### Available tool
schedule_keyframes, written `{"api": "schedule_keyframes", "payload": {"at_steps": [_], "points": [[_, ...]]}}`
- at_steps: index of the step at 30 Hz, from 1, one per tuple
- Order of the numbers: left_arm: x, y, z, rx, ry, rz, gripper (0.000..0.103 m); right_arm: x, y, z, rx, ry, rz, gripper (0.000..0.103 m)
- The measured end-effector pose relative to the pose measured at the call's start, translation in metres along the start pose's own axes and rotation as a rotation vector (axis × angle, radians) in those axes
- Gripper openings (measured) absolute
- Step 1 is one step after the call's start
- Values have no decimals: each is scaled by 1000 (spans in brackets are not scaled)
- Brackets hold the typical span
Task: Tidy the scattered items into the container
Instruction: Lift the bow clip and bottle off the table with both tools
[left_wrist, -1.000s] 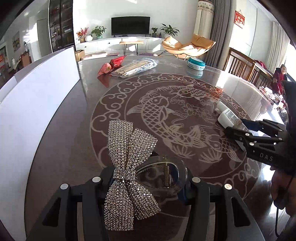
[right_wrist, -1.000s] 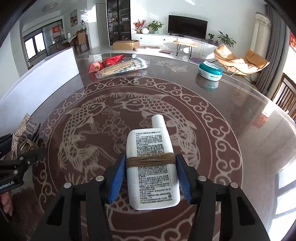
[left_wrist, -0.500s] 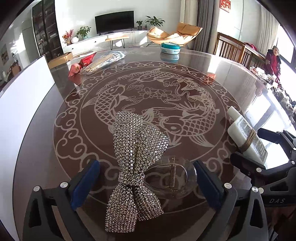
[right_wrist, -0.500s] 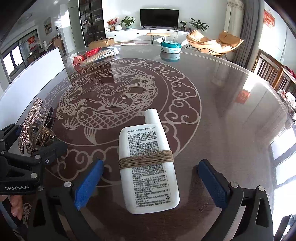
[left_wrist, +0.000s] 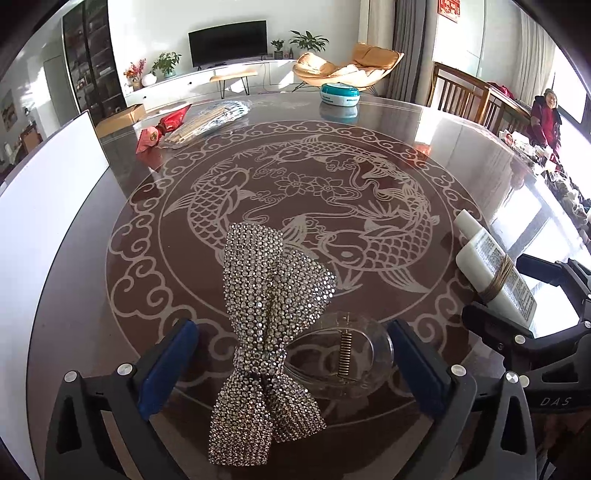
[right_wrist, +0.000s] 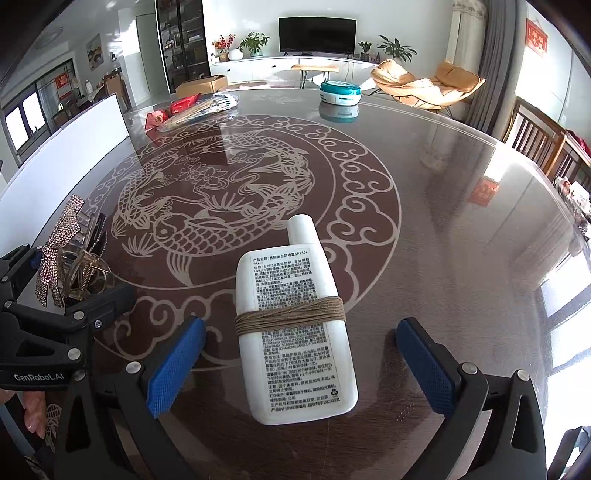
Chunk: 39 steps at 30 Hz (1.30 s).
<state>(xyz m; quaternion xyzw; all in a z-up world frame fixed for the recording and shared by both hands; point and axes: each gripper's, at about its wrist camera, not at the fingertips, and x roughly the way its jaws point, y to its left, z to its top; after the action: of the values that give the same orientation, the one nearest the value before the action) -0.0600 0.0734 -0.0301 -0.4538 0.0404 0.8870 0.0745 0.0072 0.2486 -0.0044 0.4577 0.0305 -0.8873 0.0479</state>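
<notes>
On fish-patterned glass table — sunlit living room

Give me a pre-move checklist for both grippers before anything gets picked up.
1. Left gripper open wide: ok.
2. Rhinestone-covered bow hair clip with clear claw lies between the left fingers, untouched: ok.
3. Right gripper open wide: ok.
4. White flat sunscreen bottle wrapped with brown cord lies between the right fingers, not gripped: ok.
5. Container to tidy into is located: cannot tell; none clearly in view.
6. Glossy dark round table with fish pattern bare around the bottle: ok.
</notes>
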Motion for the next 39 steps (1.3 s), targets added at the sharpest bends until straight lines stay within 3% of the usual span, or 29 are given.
{"api": "schedule_keyframes", "payload": {"at_steps": [16, 23, 25, 27, 31, 32, 33, 34, 35, 39], "points": [[0, 0, 0, 1, 0, -5, 103, 0, 0, 0, 0, 0, 0, 103], [-7, 4, -8, 105, 13, -74, 103, 1, 0, 1, -3, 2, 4, 103], [-7, 10, -6, 109, 49, -76, 103, 3, -1, 5, -46, 34, 28, 103], [-8, 17, -4, 99, 79, -101, 103, 8, -3, 15, -99, 129, 63, 103], [-12, 20, 5, 91, 70, -173, 102, 13, -8, 28, -126, 262, 97, 102], [-11, 18, 8, 105, 72, -166, 95, 12, -8, 29, -136, 267, 93, 95], [-9, 16, 10, 119, 76, -155, 65, 10, -8, 31, -153, 261, 81, 88], [-10, 14, 11, 135, 68, -118, 51, 6, -9, 34, -158, 253, 90, 67], [-11, 14, 13, 143, 70, -103, 50, 3, -10, 36, -160, 257, 89, 54], [-26, 30, 8, 46, 47, -177, 49, -22, -19, 40, -97, 223, 141, 54]]}}
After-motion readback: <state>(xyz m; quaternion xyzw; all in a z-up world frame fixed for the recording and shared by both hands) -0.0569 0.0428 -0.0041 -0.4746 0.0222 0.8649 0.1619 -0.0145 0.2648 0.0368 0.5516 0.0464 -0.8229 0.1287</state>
